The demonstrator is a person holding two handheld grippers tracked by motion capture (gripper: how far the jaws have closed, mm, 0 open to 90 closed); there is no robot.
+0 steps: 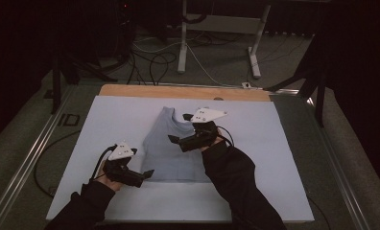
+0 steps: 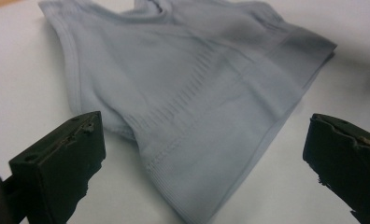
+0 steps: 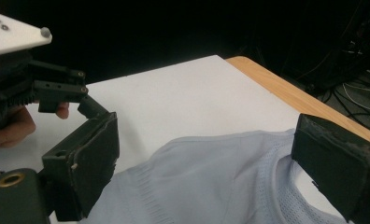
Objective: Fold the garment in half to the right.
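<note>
High view shows the pale blue top [image 1: 171, 148] flat mid-counter, left claw [image 1: 147, 174] spread at its near-left hem corner, right claw [image 1: 178, 129] spread above its neckline; left gripper view puts that hem corner between the jaws; right gripper view, the collar.

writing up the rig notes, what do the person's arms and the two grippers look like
Both forearms wear dark long sleeves. The left gripper and right gripper are black, each with two blocky black jaws whose edges look chipped in the gripper views. Each carries a pale grey three-cornered plate with small dark dots. A black cable loops from the left gripper.
</note>
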